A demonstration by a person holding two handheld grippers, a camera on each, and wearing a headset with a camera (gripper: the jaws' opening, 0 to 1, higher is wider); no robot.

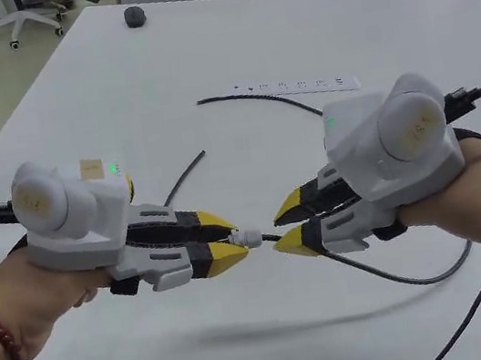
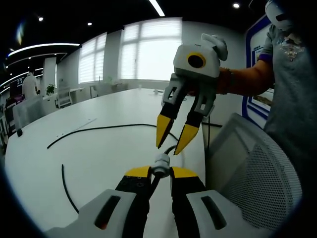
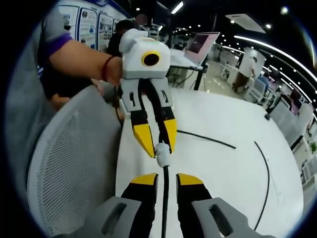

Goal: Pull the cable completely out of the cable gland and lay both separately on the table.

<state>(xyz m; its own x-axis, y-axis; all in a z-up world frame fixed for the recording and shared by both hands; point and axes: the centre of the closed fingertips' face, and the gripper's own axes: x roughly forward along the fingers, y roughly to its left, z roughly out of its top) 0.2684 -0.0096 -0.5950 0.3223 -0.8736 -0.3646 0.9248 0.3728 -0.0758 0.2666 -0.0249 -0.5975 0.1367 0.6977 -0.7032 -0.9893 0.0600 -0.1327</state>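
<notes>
A small white cable gland (image 1: 251, 236) hangs above the table with my left gripper (image 1: 239, 236) shut on it; in the left gripper view the gland (image 2: 160, 163) sits between the yellow tips (image 2: 161, 172). A black cable (image 1: 396, 279) leaves the gland, passes between the jaws of my right gripper (image 1: 276, 234) and curves down onto the table at the right. In the right gripper view the cable (image 3: 165, 198) runs down the gap between the parted jaws of my right gripper (image 3: 167, 178), which stands open. The two grippers face each other tip to tip.
Two more black cables (image 1: 255, 102) (image 1: 183, 178) lie on the white table (image 1: 202, 57), with a white power strip (image 1: 299, 87) behind them and a dark mouse (image 1: 134, 16) at the far edge. A grey mesh chair (image 3: 74, 163) stands beside the table. Office chairs stand beyond.
</notes>
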